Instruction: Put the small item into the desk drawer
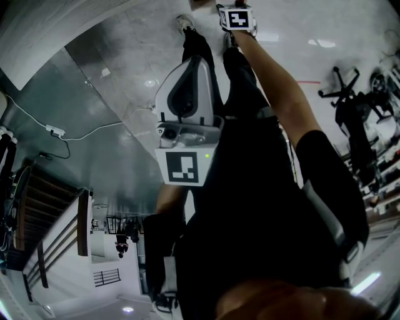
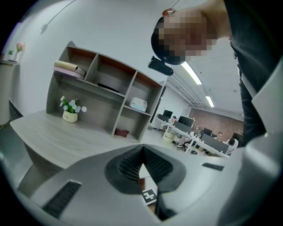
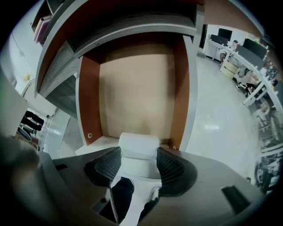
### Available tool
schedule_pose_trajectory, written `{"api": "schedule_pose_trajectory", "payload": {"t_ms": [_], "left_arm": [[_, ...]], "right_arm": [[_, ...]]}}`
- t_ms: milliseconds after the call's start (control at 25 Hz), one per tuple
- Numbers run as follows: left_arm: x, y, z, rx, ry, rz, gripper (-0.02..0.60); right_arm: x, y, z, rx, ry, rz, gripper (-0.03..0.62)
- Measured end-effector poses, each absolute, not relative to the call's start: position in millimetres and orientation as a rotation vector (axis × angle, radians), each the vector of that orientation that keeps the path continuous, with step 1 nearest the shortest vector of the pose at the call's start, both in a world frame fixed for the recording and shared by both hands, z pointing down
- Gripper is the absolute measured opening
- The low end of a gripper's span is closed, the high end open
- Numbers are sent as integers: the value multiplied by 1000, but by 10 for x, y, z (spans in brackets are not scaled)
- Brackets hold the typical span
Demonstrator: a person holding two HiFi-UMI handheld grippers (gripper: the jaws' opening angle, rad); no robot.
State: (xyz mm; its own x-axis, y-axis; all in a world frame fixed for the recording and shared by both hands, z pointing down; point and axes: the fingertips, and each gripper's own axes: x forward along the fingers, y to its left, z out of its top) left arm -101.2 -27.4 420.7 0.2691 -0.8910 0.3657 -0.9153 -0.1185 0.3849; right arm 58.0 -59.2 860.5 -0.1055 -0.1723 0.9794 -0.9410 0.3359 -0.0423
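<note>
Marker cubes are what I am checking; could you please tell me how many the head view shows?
2. One marker cube is at the picture's middle; the other is at the top edge, at the end of the outstretched arm. None appears hidden.

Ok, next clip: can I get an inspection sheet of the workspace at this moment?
Surface: grey desk carrying a shelf unit.
Job's things: white small item gripped over the open drawer, not yet released.
Clutter: flower pot on the desk; books, a pale box and a red object in the shelf unit.
Grippers: left tongs shut, holding nothing; right tongs shut on the small item.
Cables: white cable with a power strip on the floor.
Surroundings: office chair behind the person; open office with desks and monitors, people seated there.
</note>
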Motion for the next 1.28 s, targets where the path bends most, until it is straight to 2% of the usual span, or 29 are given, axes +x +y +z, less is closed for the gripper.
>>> {"api": "schedule_pose_trajectory", "payload": {"t_ms": [560, 760, 1280], "left_arm": [[-1045, -333, 4265, 1991, -1636, 45, -2], [-1042, -327, 4267, 1985, -1636, 38, -2], [-1030, -301, 4268, 1983, -1646, 35, -2]], "right_arm": [[289, -427, 8712, 952, -1525, 1094, 247], [554, -668, 8681, 1041, -1510, 916, 247], [561, -648, 8654, 1057, -1520, 935, 248]]}}
